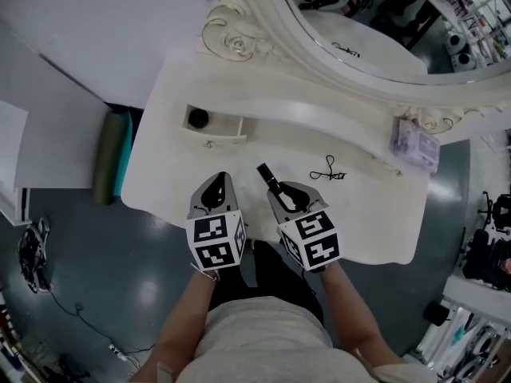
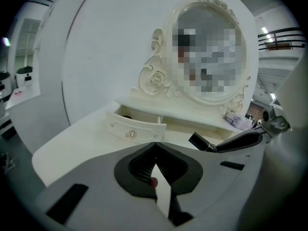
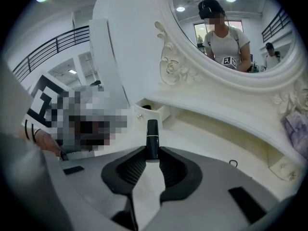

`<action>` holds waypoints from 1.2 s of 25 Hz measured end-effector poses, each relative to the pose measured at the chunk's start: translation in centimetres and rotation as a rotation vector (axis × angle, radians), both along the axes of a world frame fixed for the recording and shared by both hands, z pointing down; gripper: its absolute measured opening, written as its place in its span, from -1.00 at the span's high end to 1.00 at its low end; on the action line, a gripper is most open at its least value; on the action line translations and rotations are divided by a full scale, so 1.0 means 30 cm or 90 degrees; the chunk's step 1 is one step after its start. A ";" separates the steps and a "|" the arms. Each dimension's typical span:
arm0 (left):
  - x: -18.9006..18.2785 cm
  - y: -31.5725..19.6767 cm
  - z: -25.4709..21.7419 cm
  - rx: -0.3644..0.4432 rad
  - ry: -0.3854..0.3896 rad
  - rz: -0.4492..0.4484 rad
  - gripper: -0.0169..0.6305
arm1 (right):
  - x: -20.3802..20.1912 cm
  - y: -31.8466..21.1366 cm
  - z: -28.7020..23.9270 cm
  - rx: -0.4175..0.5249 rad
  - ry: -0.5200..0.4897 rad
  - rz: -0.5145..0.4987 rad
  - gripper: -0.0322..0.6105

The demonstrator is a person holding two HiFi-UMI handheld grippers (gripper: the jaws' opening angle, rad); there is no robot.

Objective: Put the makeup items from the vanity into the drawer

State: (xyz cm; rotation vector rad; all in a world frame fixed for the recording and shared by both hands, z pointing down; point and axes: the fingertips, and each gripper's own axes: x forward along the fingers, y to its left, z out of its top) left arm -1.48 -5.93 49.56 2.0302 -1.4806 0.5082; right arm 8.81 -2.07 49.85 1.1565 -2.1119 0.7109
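Right gripper (image 1: 281,188), head view: jaws closed on the lower end of a slim black cylindrical tube with a thin gold band (image 1: 268,177). Most of the tube juts past the tips, aimed toward the small white open drawer (image 1: 214,138), near it but not over it. Left gripper (image 1: 219,180): jaws together, nothing held, just below the drawer front. Round black pot (image 1: 198,118): already inside the drawer, at its left end. Black wire eyelash curler (image 1: 327,171): on the white vanity top (image 1: 359,230), right of the drawer. Pale lilac packet (image 1: 414,144): well to the drawer's right.

Left gripper view: pads meet at the tips, empty. Drawer front with its jewelled knob lies straight ahead; the held tube shows to the drawer's right.

Right gripper view: tube stands upright between the pads, drawer beyond it.

Hazards, as judged:
- Short grip on a smooth round tube, so it may pivot or slip out on a tilt.
- Long free end may knock the drawer front or rim.
- Pot narrows the landing space.
- Grippers sit side by side and may clash.
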 end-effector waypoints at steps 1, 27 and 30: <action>-0.009 -0.005 -0.015 0.006 0.000 -0.003 0.92 | -0.008 -0.008 -0.013 0.006 -0.001 -0.003 0.60; -0.248 -0.170 -0.149 0.055 -0.007 -0.126 0.92 | -0.243 -0.301 -0.134 0.051 0.005 -0.139 0.60; -0.263 -0.187 -0.122 0.042 -0.006 -0.139 0.92 | -0.260 -0.341 -0.114 0.042 0.013 -0.154 0.60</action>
